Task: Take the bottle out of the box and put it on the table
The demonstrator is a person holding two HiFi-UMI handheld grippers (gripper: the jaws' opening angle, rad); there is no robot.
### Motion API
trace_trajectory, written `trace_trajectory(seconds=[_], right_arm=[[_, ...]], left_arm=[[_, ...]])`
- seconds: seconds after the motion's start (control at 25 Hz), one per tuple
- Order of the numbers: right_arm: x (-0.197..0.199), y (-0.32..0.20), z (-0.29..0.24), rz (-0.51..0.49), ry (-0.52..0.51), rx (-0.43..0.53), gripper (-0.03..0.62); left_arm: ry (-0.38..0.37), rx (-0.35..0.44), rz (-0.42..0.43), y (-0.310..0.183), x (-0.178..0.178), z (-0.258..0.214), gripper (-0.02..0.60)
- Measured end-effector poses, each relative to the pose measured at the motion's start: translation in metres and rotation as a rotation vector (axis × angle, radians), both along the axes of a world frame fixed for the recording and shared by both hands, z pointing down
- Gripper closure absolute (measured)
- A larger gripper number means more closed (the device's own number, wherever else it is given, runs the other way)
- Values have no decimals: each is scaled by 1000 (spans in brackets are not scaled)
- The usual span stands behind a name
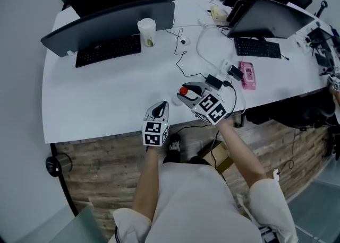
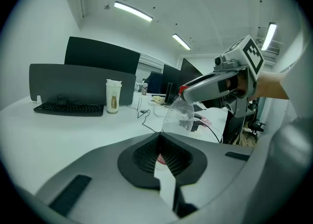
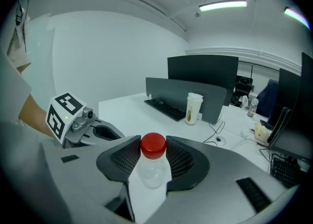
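The bottle [image 3: 151, 169] is clear plastic with 1 red cap [image 3: 153, 145] and looks empty. It sits lower centre in the right gripper view, cap towards the camera. The jaws of the right gripper [image 3: 152, 144] are clamped on its neck just under the cap. In the left gripper view, right of centre, its body [image 2: 180, 114] hangs tilted below the cap over the white table [image 2: 58, 135]. Its base is hidden there. In the head view the cap [image 1: 183, 91] shows at centre, near the table's front edge.
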State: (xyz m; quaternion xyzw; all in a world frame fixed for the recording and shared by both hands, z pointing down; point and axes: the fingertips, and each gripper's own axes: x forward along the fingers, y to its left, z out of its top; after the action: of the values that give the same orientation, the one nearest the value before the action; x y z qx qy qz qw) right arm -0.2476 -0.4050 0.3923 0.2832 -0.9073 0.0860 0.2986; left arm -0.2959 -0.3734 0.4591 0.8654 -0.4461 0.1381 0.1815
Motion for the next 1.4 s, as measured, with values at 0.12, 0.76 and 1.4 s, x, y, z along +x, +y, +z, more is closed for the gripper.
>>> trace_trajectory(seconds=[0.12,0.76,1.4], right_arm=[[3,3,5,39,-23,-10,372],[43,102,8,221,-169,-22,358],[63,235,-7,330,-394,3,428]], left_arm=[[2,4,-7,5,3,-5,566],[-26,24,-136,94,7,-32,566],[-3,55,-216,221,36,-53,566]])
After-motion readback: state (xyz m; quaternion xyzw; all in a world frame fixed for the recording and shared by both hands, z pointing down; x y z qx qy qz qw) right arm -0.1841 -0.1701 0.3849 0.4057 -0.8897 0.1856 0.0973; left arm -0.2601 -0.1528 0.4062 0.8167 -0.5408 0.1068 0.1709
